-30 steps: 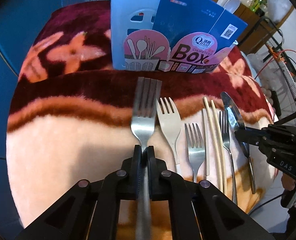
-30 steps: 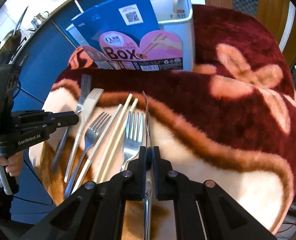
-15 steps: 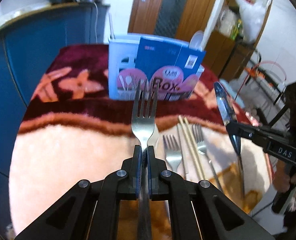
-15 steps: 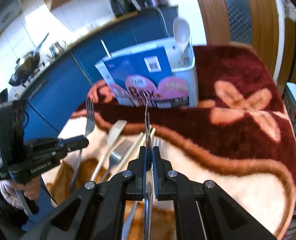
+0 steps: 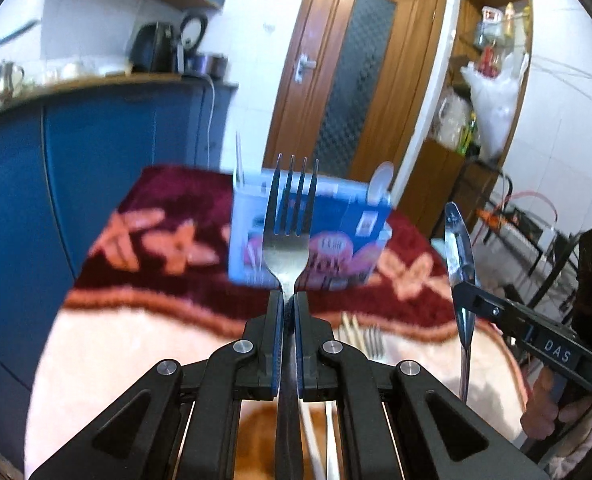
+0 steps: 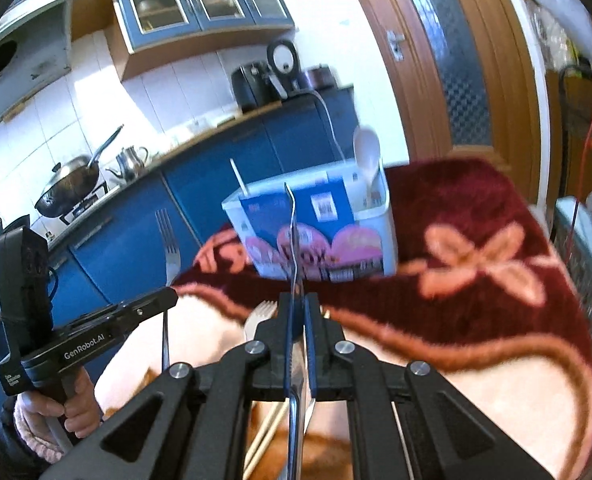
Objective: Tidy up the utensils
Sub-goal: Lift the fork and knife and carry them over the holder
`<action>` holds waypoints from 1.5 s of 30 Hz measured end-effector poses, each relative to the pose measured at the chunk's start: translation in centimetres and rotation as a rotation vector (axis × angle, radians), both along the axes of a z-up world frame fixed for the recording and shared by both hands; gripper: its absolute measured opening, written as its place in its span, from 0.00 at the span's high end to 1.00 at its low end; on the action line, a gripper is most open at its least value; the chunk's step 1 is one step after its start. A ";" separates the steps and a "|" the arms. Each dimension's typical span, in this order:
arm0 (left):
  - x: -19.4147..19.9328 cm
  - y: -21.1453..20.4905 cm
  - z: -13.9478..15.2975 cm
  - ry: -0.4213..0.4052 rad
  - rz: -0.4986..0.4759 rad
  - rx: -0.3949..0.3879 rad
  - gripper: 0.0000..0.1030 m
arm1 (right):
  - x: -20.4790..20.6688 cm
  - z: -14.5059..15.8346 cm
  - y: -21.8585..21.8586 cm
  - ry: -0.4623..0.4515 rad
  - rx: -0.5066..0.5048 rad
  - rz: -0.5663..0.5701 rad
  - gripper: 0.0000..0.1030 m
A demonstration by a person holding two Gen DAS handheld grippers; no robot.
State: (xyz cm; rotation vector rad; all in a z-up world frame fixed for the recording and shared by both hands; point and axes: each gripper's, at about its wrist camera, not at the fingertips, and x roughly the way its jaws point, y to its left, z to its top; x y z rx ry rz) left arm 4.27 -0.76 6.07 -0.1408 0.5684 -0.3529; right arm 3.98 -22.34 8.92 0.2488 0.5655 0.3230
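Observation:
My left gripper is shut on the neck of a steel fork, tines up, held in the air in front of the pale blue utensil holder. In the right wrist view the same fork rises from the left gripper. My right gripper is shut on a metal spoon seen edge-on, also raised before the holder. The left wrist view shows that spoon and the right gripper at the right.
The holder stands on a red and cream flowered blanket, with a white spoon in it. Chopsticks, a steel fork and a white fork lie below the grippers. Blue cabinets stand left, a wooden door behind.
Both grippers have lifted off the blanket and tipped upward with the fork and the spoon. The holder has dropped towards the middle of both views, and the room behind has come into sight.

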 end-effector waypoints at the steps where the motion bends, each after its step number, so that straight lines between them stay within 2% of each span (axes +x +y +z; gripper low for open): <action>1: 0.0 -0.1 0.6 -0.033 0.003 -0.005 0.95 | 0.0 0.4 0.0 -0.019 -0.005 -0.007 0.93; 7: 1.4 -0.4 3.3 -0.137 0.025 -0.059 0.95 | 1.3 2.3 -0.6 -0.099 0.010 -0.043 0.93; 19: 7.6 -0.7 8.4 -0.297 0.124 -0.057 0.95 | 5.3 4.5 -2.6 -0.181 0.007 -0.097 0.93; 23: 10.1 -1.0 9.2 -0.303 0.149 -0.045 0.95 | 6.6 4.6 -2.8 -0.198 0.000 -0.106 0.93; 29: 13.0 -1.3 9.1 -0.331 0.188 -0.034 0.95 | 8.2 4.6 -2.7 -0.215 -0.015 -0.109 0.93; 35: 15.2 -1.2 7.4 -0.361 0.221 -0.053 0.95 | 10.0 5.1 -3.0 -0.254 -0.013 -0.126 0.93; 45: 16.5 -1.2 4.1 -0.332 0.216 -0.050 0.95 | 13.7 5.5 -1.9 -0.372 -0.052 -0.161 0.93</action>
